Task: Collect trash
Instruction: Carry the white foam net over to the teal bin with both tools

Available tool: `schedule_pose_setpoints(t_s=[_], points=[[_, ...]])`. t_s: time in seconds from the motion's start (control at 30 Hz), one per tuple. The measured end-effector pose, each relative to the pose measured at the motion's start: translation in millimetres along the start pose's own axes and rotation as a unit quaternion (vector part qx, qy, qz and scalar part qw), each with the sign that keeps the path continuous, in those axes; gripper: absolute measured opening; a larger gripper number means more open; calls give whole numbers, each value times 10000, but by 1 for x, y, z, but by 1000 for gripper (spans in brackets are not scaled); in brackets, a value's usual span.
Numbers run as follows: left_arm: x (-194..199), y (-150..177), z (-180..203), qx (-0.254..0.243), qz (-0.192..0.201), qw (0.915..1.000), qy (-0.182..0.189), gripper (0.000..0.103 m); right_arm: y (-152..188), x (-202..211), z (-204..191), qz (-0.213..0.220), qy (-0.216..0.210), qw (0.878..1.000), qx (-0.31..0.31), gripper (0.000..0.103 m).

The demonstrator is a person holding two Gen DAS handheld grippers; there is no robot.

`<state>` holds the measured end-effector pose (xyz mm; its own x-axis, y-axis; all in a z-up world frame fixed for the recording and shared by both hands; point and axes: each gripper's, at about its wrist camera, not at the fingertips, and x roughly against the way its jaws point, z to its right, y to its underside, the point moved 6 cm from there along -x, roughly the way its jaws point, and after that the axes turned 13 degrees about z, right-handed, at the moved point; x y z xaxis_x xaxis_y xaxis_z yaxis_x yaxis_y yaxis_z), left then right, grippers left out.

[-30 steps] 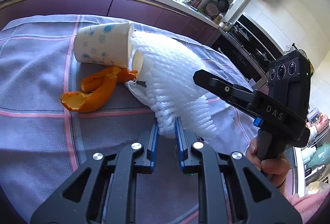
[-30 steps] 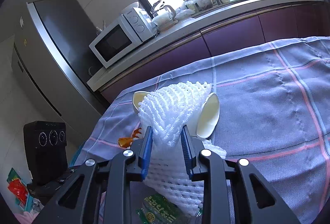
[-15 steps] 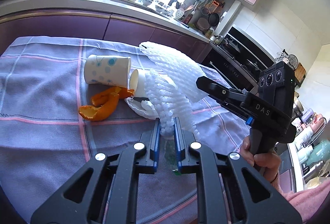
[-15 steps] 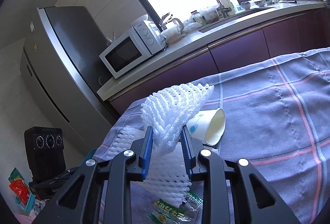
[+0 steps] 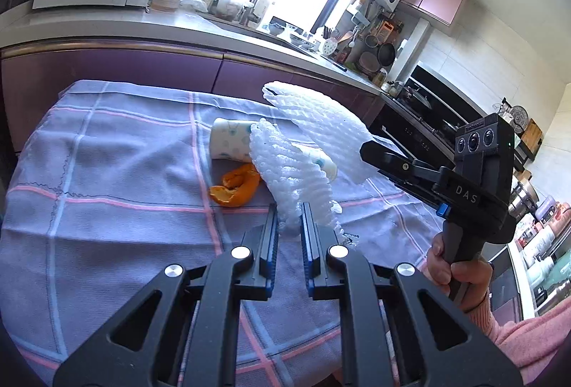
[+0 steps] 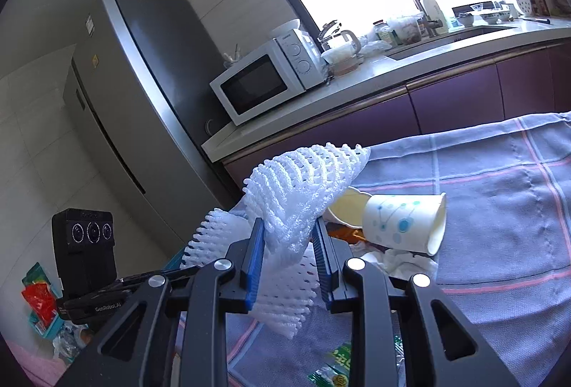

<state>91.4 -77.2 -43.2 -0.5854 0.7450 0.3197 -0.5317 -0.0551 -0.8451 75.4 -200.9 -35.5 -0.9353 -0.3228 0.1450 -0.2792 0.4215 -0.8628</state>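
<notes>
Holding two foam nets, one per tool: left tool [image 5: 289,221] and right tool [image 6: 289,237] each clenched on my light, squashy foam net [image 5: 285,166], best pinched at its edge.

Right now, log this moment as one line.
left gripper: shut on foam net | right gripper: shut on second foam net | cups, peel: on cloth

left tongs [image 5: 289,226]: clamped, tilted down | right tongs [image 6: 288,240]: clamped, hand [image 5: 453,271] gripping handle
</notes>
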Motion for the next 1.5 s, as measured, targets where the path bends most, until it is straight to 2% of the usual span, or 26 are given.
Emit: schedule_pose_setpoints(t_s=[0.3, 0.6, 1.07, 1.5], points=[[55, -1, -43, 190, 279, 9980, -536, 12, 18, -29, -40, -422, -446, 9977, 274, 25], [120, -3, -93, 410, 641, 9895, -1232, 12, 43, -71, -94, -992, -1034, 9882, 543, 25], [209, 7, -165, 816, 980, 9654, -2274, 12, 77, -122, -165, -1626, -1686, 9676, 947, 25], [250, 22, -203, 1045, 1097, 9421, -2991, 12, 108, -154, -204, -2030, -2002, 9514, 1162, 25]])
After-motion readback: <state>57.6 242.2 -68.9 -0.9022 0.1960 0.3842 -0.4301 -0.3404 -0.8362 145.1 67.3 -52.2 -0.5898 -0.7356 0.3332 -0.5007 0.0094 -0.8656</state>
